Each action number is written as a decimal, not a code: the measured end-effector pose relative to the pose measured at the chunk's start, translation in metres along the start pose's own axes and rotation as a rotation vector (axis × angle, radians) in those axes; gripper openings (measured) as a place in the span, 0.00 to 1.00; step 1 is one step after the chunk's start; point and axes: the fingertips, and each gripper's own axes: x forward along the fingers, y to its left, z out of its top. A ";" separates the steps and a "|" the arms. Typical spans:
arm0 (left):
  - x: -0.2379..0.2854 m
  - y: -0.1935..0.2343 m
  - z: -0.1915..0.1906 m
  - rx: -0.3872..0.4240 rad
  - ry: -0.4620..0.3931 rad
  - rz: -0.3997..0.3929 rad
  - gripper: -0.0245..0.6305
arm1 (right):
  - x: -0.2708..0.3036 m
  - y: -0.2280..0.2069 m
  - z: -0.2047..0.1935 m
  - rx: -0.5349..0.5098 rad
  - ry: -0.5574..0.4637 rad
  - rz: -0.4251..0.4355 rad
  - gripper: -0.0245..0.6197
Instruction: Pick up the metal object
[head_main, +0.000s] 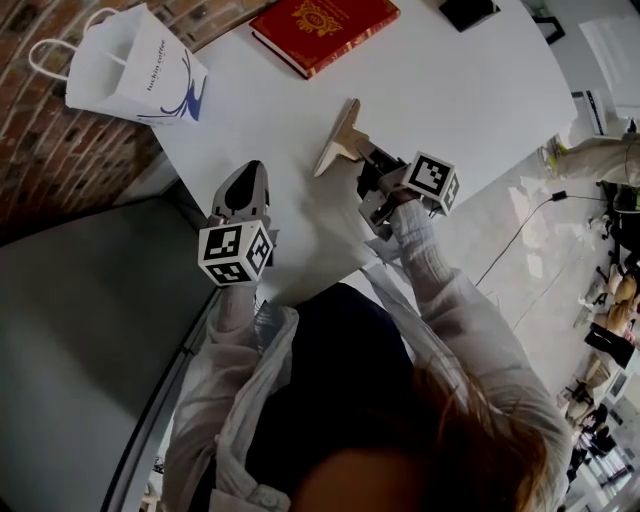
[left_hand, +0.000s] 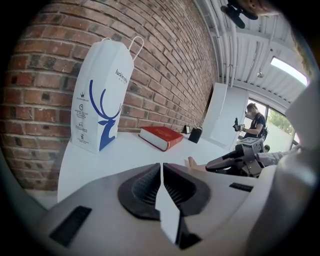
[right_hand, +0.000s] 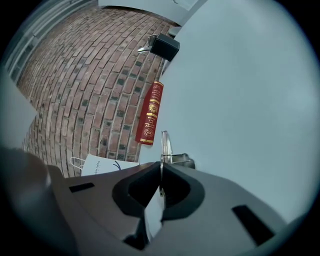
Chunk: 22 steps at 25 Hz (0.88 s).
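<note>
The metal object (head_main: 340, 138) is a flat blade with a stubby base, tilted up off the white table (head_main: 480, 90) near its middle. My right gripper (head_main: 364, 154) is shut on the base end. In the right gripper view the blade (right_hand: 165, 144) sticks out edge-on from between the closed pads (right_hand: 161, 169). My left gripper (head_main: 248, 172) hovers over the table's near edge, to the left of the object and apart from it. Its jaws (left_hand: 161, 169) are shut with nothing between them. The left gripper view also shows the right gripper (left_hand: 239, 160) off to the side.
A white paper bag with a blue deer print (head_main: 135, 70) stands at the table's far left by the brick wall. A red book (head_main: 322, 28) lies at the far edge, and a small black item (head_main: 468, 12) sits beyond it. A cable runs over the floor (head_main: 520, 230) on the right.
</note>
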 end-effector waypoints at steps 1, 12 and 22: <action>-0.002 0.000 0.001 0.003 -0.001 0.002 0.08 | -0.002 0.002 0.000 -0.011 -0.002 0.001 0.06; -0.033 -0.005 0.001 0.037 -0.018 -0.022 0.08 | -0.029 0.026 -0.012 -0.113 -0.060 0.046 0.06; -0.068 -0.016 0.001 0.065 -0.039 -0.048 0.08 | -0.070 0.049 -0.041 -0.272 -0.086 0.066 0.06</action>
